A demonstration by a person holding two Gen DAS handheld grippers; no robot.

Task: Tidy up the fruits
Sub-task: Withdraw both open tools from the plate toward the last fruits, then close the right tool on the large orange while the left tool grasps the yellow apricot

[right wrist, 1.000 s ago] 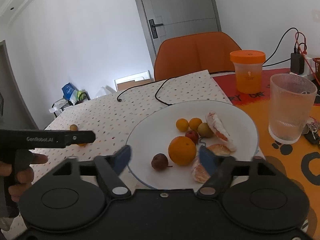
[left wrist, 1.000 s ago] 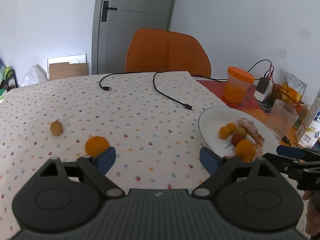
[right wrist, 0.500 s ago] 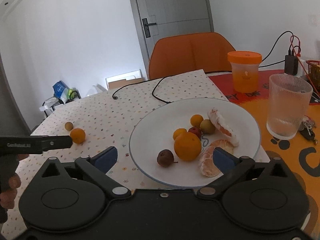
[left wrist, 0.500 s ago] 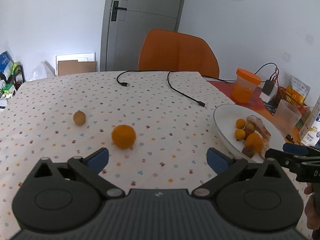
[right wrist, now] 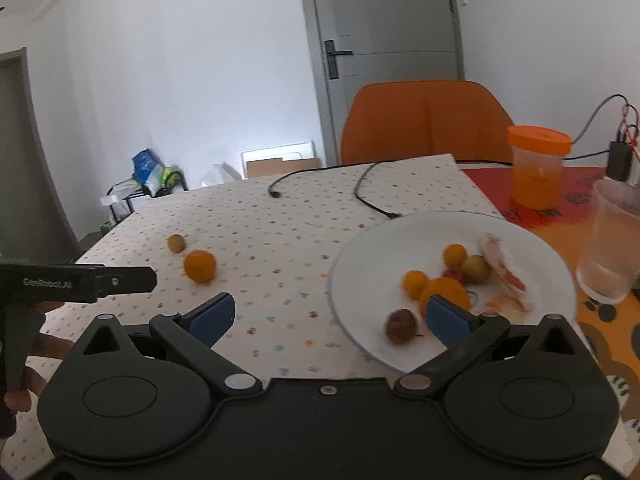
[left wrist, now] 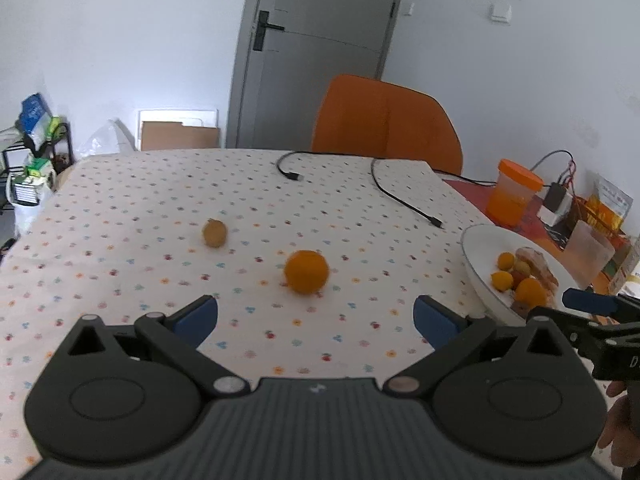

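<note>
An orange [left wrist: 306,271] lies on the dotted tablecloth, just ahead of my open, empty left gripper [left wrist: 316,317]; it also shows in the right wrist view [right wrist: 199,266]. A small brownish fruit [left wrist: 214,233] lies farther left behind it. A white plate [right wrist: 360,280] on the right holds an orange [right wrist: 445,291], several small fruits, a dark fruit [right wrist: 401,321] and peeled segments. My right gripper [right wrist: 330,315] is open and empty, near the plate's left rim. The left gripper shows side-on in the right wrist view [right wrist: 120,279].
Two black cables [left wrist: 404,196] lie at the table's far side by an orange chair [left wrist: 386,120]. An orange-lidded jar [right wrist: 538,166], a clear glass [right wrist: 614,240] and a charger stand right of the plate. The table's left edge is near the small fruit.
Both grippers have drawn back and turned left. The loose orange now sits centred ahead of the left gripper; the plate has slid right in the right wrist view.
</note>
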